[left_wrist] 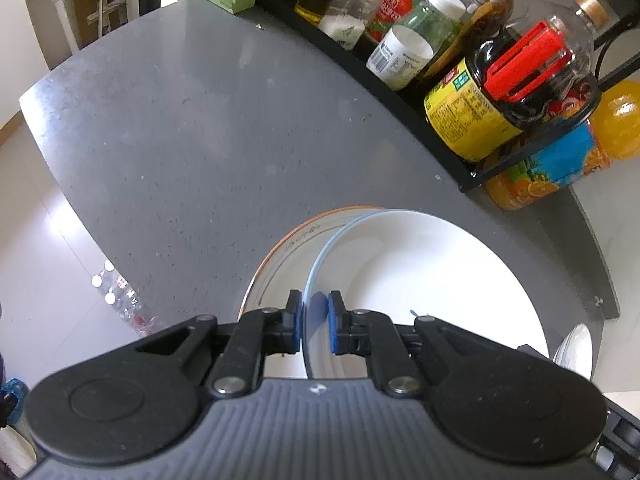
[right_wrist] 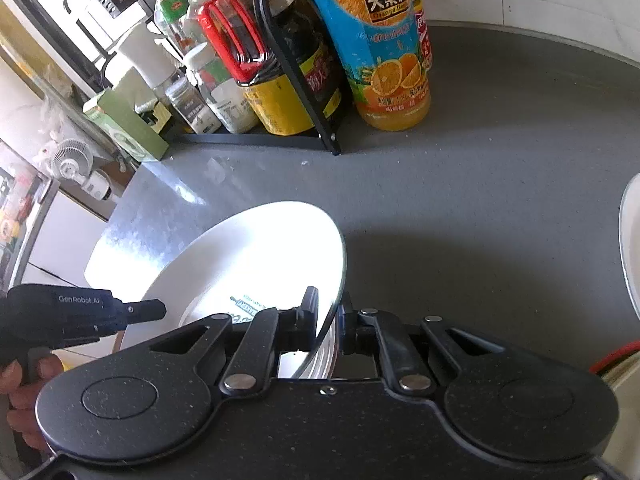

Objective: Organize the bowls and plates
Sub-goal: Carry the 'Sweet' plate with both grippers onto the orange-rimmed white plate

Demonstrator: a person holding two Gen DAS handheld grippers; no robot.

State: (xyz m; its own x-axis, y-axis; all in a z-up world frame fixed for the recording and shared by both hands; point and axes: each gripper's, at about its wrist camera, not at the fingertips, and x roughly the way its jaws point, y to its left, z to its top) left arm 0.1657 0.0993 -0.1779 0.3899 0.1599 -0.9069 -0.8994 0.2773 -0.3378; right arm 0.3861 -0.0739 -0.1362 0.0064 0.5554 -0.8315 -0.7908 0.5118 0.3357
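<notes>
A white bowl with a pale blue rim (left_wrist: 420, 272) overlaps an orange-rimmed plate (left_wrist: 288, 252) on the grey counter (left_wrist: 200, 128). My left gripper (left_wrist: 315, 316) has its blue pads narrowly closed across the bowl's near rim, one outside and one inside. In the right wrist view my right gripper (right_wrist: 328, 312) is shut on the edge of a tilted white plate (right_wrist: 260, 248), which carries a small print near its lower part. A hand (right_wrist: 24, 380) holds the black housing of the left tool (right_wrist: 80, 312) just left of that plate.
A black rack (right_wrist: 300, 80) of bottles and jars stands along the back, with an orange juice bottle (right_wrist: 384, 60) beside it. Another white dish (right_wrist: 630, 240) shows at the right edge. The counter ends at the left above the floor with water bottles (left_wrist: 120, 296).
</notes>
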